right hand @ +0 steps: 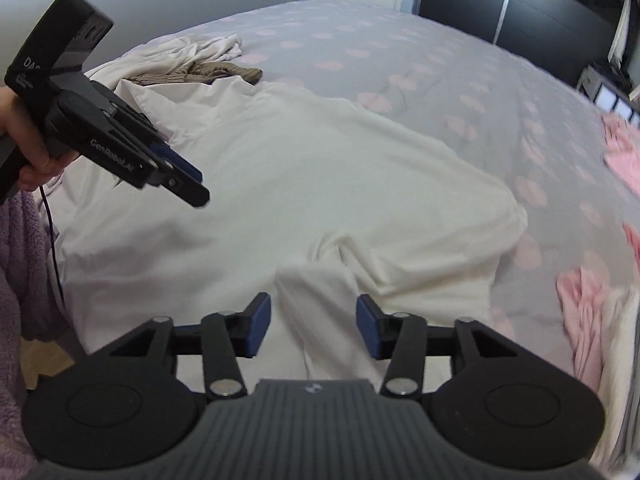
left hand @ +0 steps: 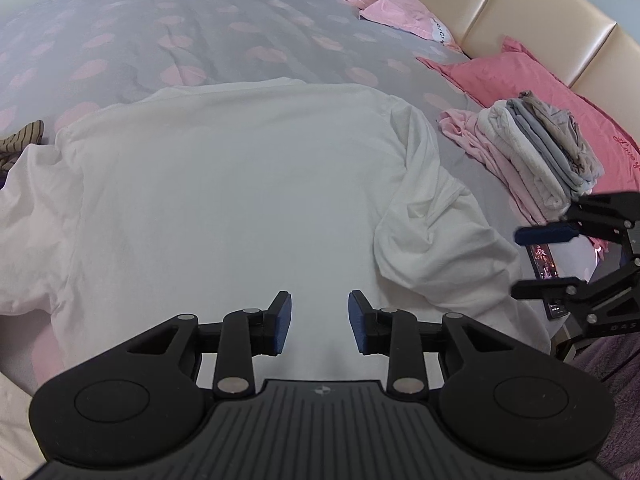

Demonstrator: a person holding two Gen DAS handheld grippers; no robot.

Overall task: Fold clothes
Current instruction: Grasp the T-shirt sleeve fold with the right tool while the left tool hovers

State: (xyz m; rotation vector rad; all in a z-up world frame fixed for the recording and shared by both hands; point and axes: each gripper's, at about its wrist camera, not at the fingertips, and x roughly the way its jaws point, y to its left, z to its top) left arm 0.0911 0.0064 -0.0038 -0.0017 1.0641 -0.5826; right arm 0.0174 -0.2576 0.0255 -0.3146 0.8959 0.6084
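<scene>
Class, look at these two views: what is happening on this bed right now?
A person holds a gripper in each hand over a white shirt spread flat on the bed. Both the left gripper and the right gripper are open and grip nothing; the right one hovers over the shirt's sleeve. A stack of folded clothes sits beside the pillow, and unfolded garments lie at the shirt's other side.

Shirt (left hand: 224, 184): white, plain. Duvet (left hand: 200, 20): grey w/ pink blotches. Pillows (left hand: 516, 76): pink. Stack (left hand: 536, 152): pink, white, grey, taupe. Garment (right hand: 200, 72): brown, striped. Pads (left hand: 283, 320): blue.
</scene>
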